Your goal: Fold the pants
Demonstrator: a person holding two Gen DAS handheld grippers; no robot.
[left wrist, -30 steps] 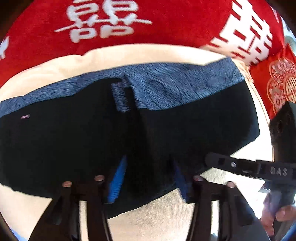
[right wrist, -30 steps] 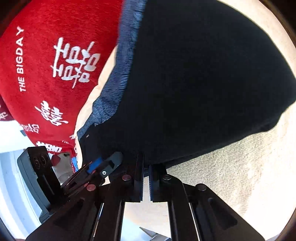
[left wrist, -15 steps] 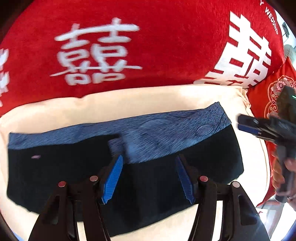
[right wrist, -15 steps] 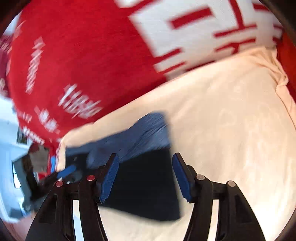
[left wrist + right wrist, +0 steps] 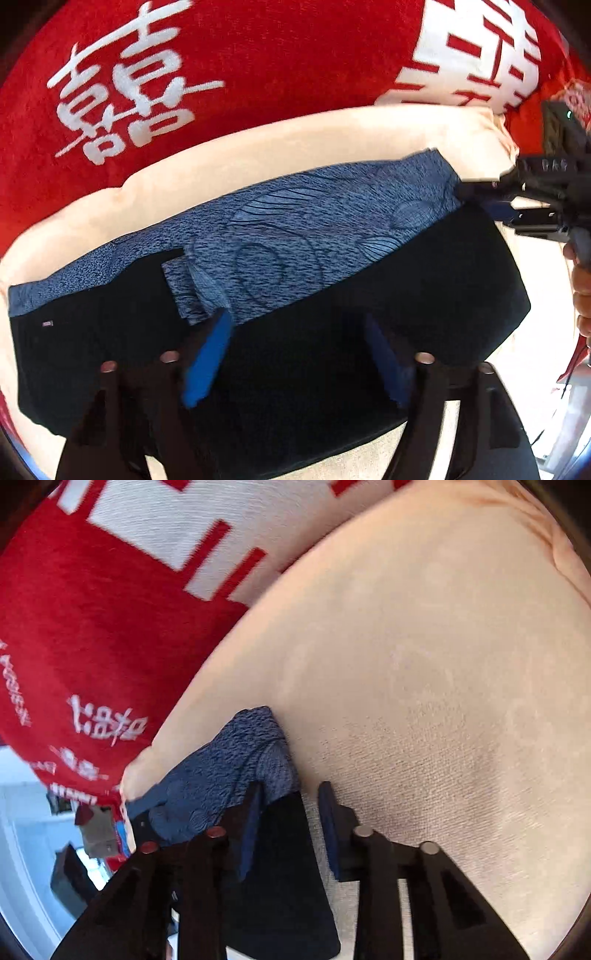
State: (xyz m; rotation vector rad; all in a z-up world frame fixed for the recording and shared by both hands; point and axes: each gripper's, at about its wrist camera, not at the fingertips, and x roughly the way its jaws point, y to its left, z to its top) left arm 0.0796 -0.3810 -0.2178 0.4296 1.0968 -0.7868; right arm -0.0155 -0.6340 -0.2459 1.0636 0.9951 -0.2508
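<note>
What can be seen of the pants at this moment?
The pants lie folded into a flat, wide bundle on the cream cushion: black soft-looking fabric with a mottled blue, line-patterned band along the far edge and a small tag near one end. Neither gripper visibly grips them; the right gripper straddles one corner, jaws closing.

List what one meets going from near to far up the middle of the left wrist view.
Left hand-held gripper → black pants → their blue patterned waistband → cream cushion → red blanket with white characters.
</note>
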